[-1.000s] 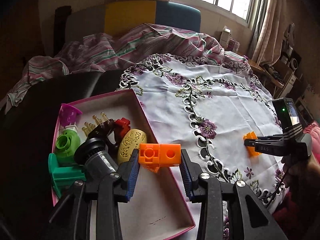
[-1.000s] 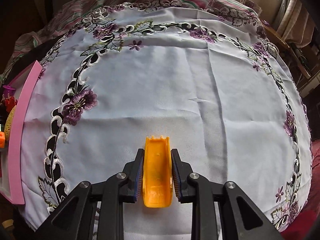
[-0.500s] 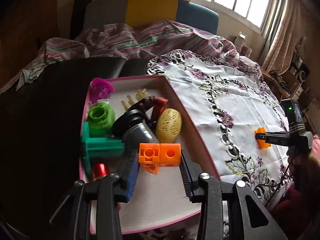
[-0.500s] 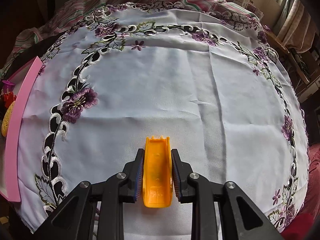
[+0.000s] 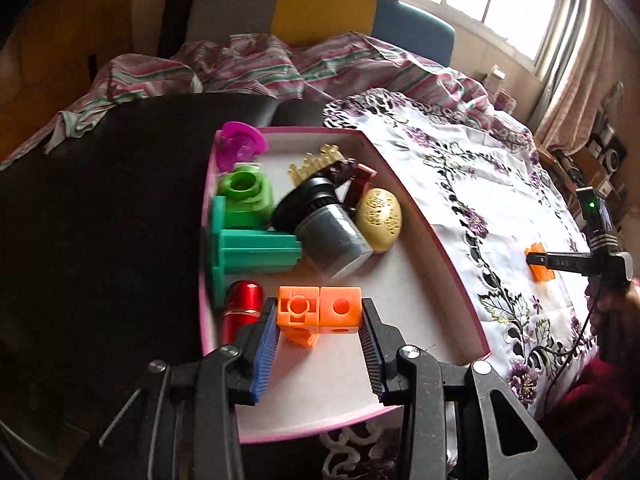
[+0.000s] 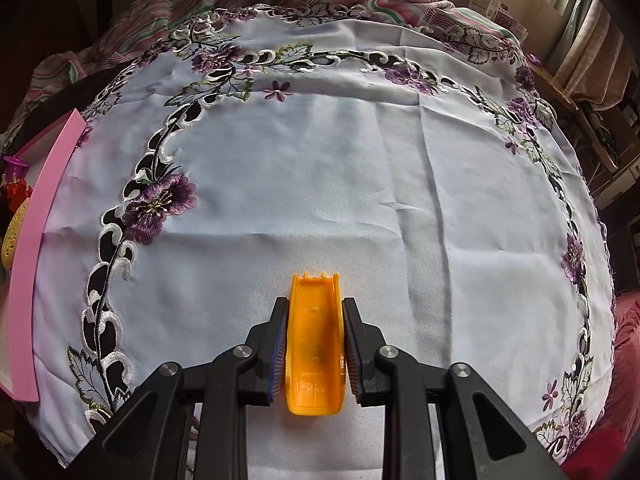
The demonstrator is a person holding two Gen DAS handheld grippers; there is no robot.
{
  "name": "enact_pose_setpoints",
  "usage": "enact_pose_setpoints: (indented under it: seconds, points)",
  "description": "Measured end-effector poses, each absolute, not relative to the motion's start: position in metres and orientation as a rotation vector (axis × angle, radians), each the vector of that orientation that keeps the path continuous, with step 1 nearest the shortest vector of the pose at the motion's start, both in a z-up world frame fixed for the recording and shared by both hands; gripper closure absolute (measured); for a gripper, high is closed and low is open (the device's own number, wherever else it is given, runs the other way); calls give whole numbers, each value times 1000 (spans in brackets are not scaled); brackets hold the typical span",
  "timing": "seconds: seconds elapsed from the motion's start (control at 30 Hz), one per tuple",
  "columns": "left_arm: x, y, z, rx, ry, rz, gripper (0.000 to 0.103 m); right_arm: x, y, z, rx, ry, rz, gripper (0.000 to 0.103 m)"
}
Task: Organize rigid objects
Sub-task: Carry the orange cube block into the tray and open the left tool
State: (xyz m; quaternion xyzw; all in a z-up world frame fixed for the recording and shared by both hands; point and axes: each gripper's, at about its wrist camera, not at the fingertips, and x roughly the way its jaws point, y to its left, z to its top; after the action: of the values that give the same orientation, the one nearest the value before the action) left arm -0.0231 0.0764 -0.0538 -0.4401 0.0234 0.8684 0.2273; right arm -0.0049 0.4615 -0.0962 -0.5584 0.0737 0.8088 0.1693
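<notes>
With several toys already lying in the pink tray [image 5: 448, 252], the left gripper [image 5: 320, 344] is clamping orange blocks [image 5: 319, 312] above it while the right gripper [image 6: 314, 344] is pinching a yellow piece [image 6: 313, 344] over the tablecloth [image 6: 320, 168], both still undelivered.

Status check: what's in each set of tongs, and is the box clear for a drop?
Left tongs shut on orange blocks, over pink box. Right tongs shut on orange-yellow piece, over tablecloth. Red cylinder close left of blocks; bare floor below.
</notes>
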Motion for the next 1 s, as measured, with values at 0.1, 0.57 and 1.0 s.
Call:
enact_pose_setpoints:
  seconds: [0.1, 0.57, 1.0]
  points:
    - [-29, 88, -55, -1168, 114, 2412, 63, -5, 462, -96, -1588, 207, 2298, 78]
    - [-22, 82, -58, -1198, 28, 2346, 54, -7, 465, -95, -1587, 221, 2287, 78]
    - [-13, 74, -35, -1137, -28, 2332, 62, -9, 464, -94, -1585, 215, 2276, 78]
